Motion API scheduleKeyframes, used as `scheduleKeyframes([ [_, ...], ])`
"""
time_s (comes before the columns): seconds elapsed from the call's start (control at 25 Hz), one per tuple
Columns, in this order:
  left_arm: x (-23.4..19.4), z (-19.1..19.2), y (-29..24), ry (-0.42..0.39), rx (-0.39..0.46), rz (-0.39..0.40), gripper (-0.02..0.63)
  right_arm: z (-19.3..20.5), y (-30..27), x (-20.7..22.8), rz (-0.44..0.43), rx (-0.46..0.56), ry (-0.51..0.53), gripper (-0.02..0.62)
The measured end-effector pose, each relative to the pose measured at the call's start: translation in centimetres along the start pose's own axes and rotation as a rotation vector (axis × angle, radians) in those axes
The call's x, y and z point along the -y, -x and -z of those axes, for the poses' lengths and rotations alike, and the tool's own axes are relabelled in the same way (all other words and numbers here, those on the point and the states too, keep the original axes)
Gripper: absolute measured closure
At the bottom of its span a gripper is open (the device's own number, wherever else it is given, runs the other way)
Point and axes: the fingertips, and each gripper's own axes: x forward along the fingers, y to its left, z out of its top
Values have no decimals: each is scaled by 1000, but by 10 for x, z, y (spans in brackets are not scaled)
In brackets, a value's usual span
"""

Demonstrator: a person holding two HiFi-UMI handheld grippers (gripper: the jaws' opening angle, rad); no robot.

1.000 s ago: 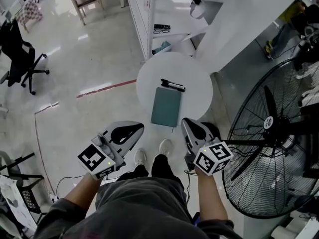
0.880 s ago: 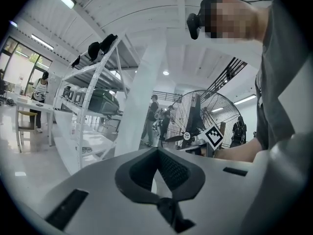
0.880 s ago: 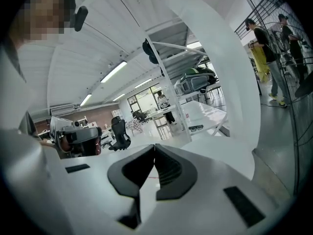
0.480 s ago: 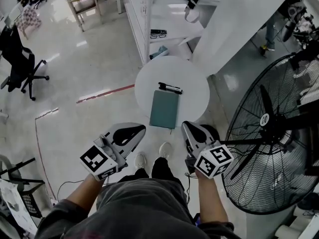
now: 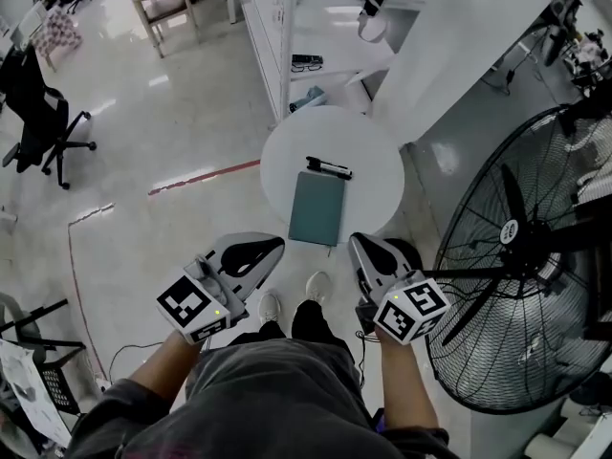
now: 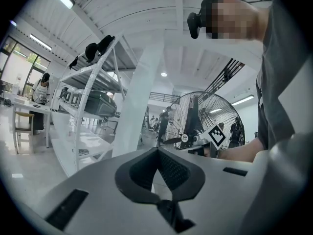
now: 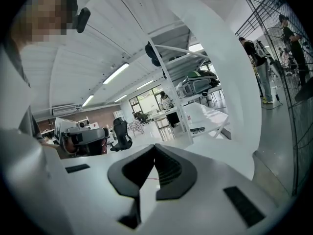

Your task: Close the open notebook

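Observation:
A teal notebook (image 5: 317, 207) lies closed on the small round white table (image 5: 373, 175), with a black pen (image 5: 329, 167) just beyond its far edge. Both grippers hang close to the person's body, short of the table and touching nothing. My left gripper (image 5: 278, 243) is at the lower left, its jaws together with nothing between them. In the left gripper view the left gripper (image 6: 157, 150) points at open room and the fan. My right gripper (image 5: 356, 240) is at the lower right, also shut and empty. The right gripper view shows the right gripper (image 7: 155, 147) closed, tips meeting.
A large standing fan (image 5: 521, 256) is close on the right of the table. White shelving (image 5: 287, 27) stands beyond the table. An office chair (image 5: 38, 103) is far left, and a red tape line (image 5: 201, 172) crosses the floor. The person's shoes (image 5: 271, 304) are by the table.
The head view has shifted slightly; both grippers stay where they were, shut. The notebook and pen have not moved.

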Motion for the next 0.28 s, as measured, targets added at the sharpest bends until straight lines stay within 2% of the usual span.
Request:
scheduleKeyframes([
  [0.28, -4, 4, -3, 4, -10, 11, 598, 5, -7, -4, -7, -6, -3, 575],
])
